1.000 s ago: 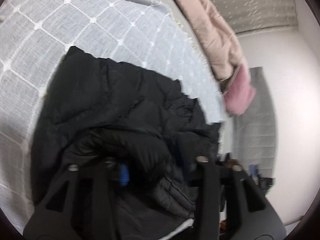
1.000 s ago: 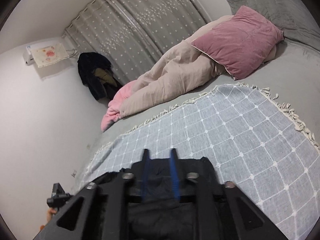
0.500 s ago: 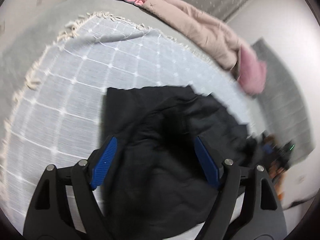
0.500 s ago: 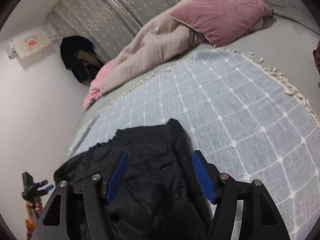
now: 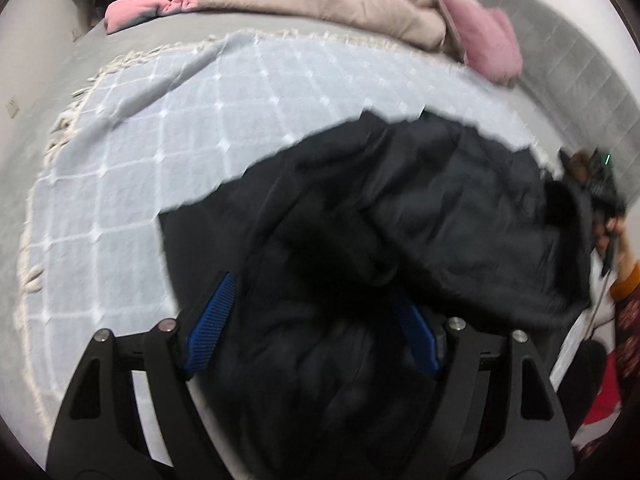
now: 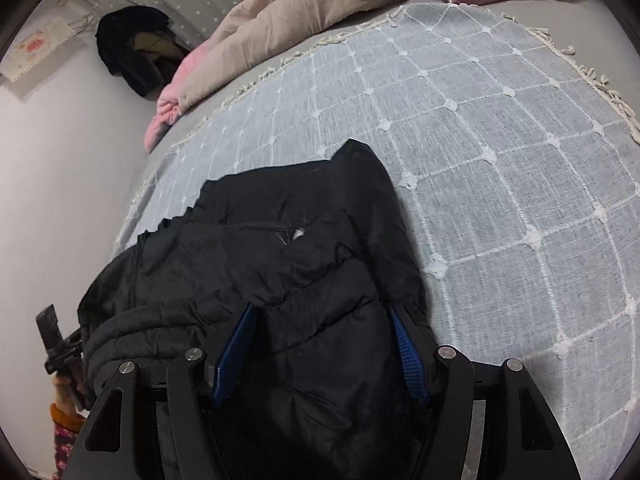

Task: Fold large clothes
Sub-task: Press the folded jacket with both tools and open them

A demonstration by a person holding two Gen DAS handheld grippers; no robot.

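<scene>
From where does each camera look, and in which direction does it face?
Left wrist: on the left gripper, looks down at the black jacket on the blue throw; own blue fingers, closing, astride jacket.
Right wrist: on the right gripper, looks down at the jacket's other end; own fingers, closing.
Shared: jacket, throw, beige duvet.

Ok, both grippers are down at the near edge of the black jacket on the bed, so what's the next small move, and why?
Probably finish pinching both. The jacket lies bunched on the checked blanket, with padded folds between the blue pads of the left gripper and right gripper. Both jaws are closing, but neither clearly presses the fabric yet. Grip first, then lift to spread it.
</scene>
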